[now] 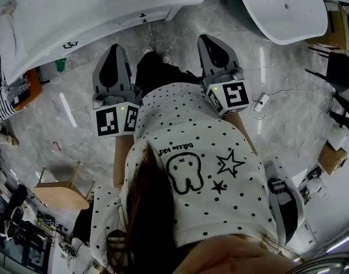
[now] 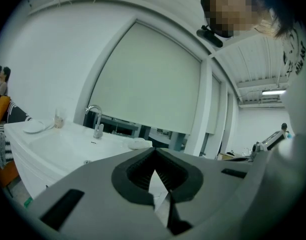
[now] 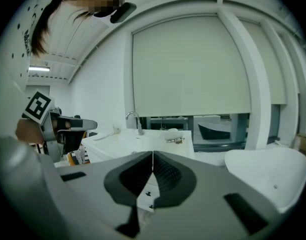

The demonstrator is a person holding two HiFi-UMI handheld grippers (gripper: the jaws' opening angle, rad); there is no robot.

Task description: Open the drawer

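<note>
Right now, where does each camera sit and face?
Head view: on the head, steeply down at floor; shirt, left tool, right tool show.
Left gripper view: on left tool, toward white vanity; shut jaws show.
Right gripper view: on right tool, toward vanity; shut jaws, left tool show.
Both gripper views share the faucet.
</note>
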